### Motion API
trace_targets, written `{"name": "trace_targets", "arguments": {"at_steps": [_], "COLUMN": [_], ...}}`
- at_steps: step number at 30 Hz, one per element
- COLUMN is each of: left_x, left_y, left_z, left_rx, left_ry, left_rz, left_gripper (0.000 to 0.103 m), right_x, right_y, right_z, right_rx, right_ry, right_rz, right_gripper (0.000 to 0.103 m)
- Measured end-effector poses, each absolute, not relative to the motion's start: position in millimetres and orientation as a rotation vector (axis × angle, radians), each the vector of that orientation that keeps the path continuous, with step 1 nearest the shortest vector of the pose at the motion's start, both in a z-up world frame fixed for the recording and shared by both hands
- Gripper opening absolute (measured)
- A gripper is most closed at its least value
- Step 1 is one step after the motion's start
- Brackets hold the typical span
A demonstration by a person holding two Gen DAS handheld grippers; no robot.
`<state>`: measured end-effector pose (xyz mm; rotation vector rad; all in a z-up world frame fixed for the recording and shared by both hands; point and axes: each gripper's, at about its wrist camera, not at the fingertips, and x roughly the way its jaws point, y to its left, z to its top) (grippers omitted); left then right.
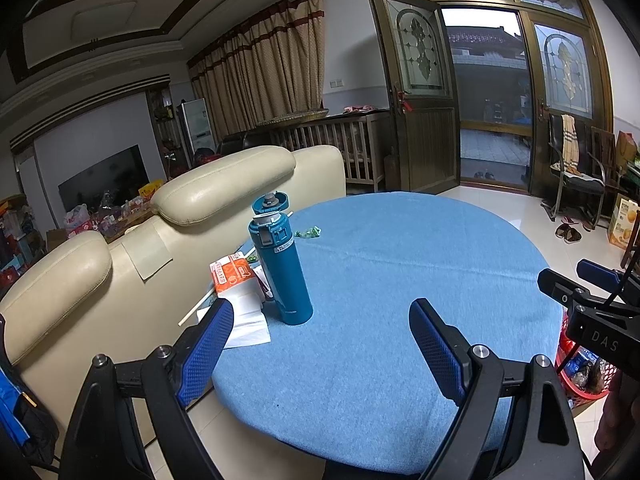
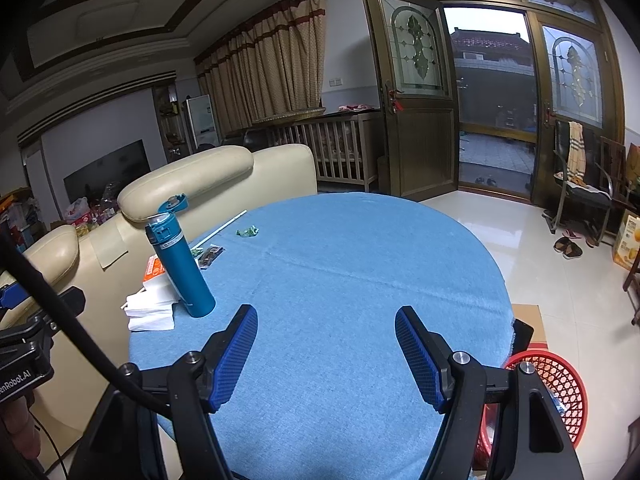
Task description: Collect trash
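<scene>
Clearly the trash sits beyond the teal bottle [image 1: 280, 264]: a green wrapper [image 1: 307, 233] just past it, tissues [image 1: 246, 316] at its foot. Left tongs [image 1: 320, 340] are nearer; both they and right tongs [image 2: 326, 340] gape wide, empty, above the bench [image 1: 400, 280].

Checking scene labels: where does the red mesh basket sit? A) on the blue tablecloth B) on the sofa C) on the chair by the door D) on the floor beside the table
D: the red mesh basket stands on the tiled floor, below the edge of the table on its right side in the right wrist view.
</scene>
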<state>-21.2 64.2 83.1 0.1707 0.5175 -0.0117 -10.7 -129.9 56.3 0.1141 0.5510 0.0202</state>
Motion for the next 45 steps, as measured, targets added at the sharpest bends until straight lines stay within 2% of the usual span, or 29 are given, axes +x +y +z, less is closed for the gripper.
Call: {"name": "trace_targets", "arguments": {"at_steps": [45], "left_x": [-17.2], "left_y": [59.2], "left_z": [75.3], "left_rx": [0.179], "left_ry": [0.545], "left_rz": [-0.030], "left_gripper": [0.090], "right_x": [-9.2], "right_y": [-135.5], "right_z": [48.9], "right_rx": [0.117], "right_ry": [0.572], "right_rz": [0.003], "right_gripper": [0.075]}}
